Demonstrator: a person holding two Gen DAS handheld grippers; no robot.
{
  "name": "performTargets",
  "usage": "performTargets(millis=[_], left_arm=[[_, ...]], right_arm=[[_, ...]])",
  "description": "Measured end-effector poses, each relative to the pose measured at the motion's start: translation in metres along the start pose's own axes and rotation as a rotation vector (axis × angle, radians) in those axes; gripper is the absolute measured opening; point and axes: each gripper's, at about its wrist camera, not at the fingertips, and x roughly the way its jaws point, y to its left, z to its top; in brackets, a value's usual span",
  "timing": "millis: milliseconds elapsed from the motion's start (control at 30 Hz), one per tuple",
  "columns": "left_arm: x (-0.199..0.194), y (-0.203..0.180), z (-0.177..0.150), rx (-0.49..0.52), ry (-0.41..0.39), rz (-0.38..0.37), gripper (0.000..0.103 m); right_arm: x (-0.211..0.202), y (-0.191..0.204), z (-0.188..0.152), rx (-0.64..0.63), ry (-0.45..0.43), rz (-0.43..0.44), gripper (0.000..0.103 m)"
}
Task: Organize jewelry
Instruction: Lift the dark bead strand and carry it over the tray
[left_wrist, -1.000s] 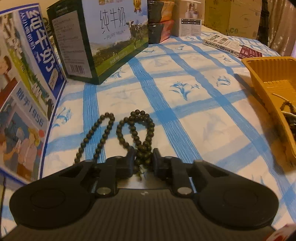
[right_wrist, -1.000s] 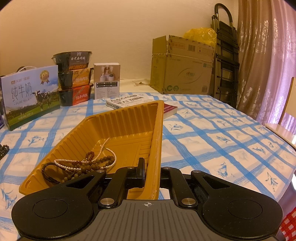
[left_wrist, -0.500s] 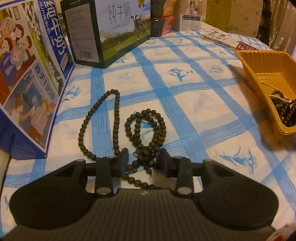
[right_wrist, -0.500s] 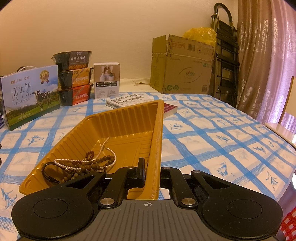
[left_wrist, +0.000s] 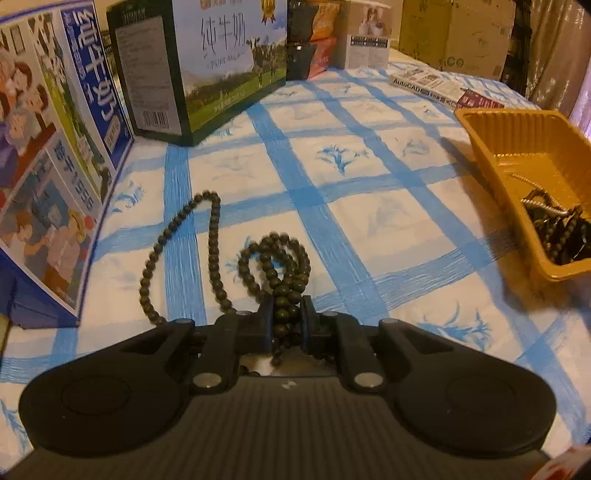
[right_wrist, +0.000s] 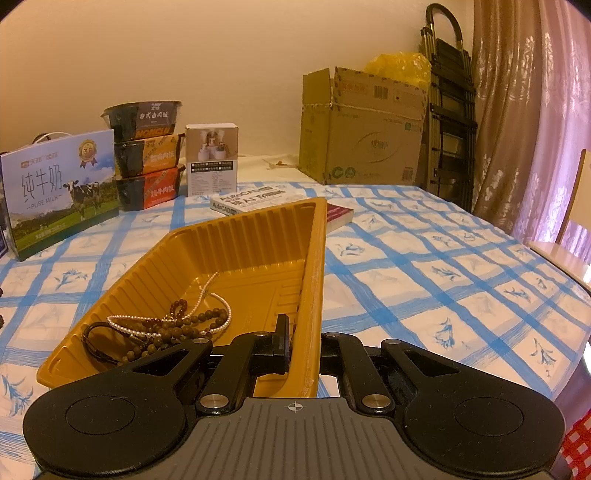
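A long strand of dark beads (left_wrist: 210, 236) lies looped on the blue-checked tablecloth. My left gripper (left_wrist: 287, 314) is closing on the bunched part of it, and the pads press on the beads. At the right of the left wrist view sits a yellow plastic tray (left_wrist: 491, 147) with jewelry in its near end. In the right wrist view my right gripper (right_wrist: 301, 332) is shut on the right wall of that tray (right_wrist: 314, 266). Inside lie a pearl strand (right_wrist: 147, 319), brown beads (right_wrist: 184, 326) and a black cord (right_wrist: 96, 339).
A green milk box (left_wrist: 221, 55) and a blue carton (left_wrist: 48, 147) stand to the left of the beads. A book (right_wrist: 251, 201), stacked food bowls (right_wrist: 147, 155), a small white box (right_wrist: 210, 158) and a cardboard box (right_wrist: 362, 129) stand behind the tray. A chair (right_wrist: 569, 243) is at the far right.
My left gripper's jaws widened around the bead bunch, then closed on it, while the view drew back a little. The right gripper and the tray have not moved.
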Motion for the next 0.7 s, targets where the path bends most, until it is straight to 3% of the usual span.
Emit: performTargets(millis=[200, 700], left_arm=[[-0.035, 0.009, 0.022, -0.019, -0.062, -0.03, 0.012], [-0.122, 0.021, 0.087, 0.021, -0.239, -0.012, 0.012]], right_arm=[[0.0, 0.0, 0.0, 0.002, 0.001, 0.0, 0.007], [0.001, -0.001, -0.001, 0.008, 0.002, 0.0, 0.007]])
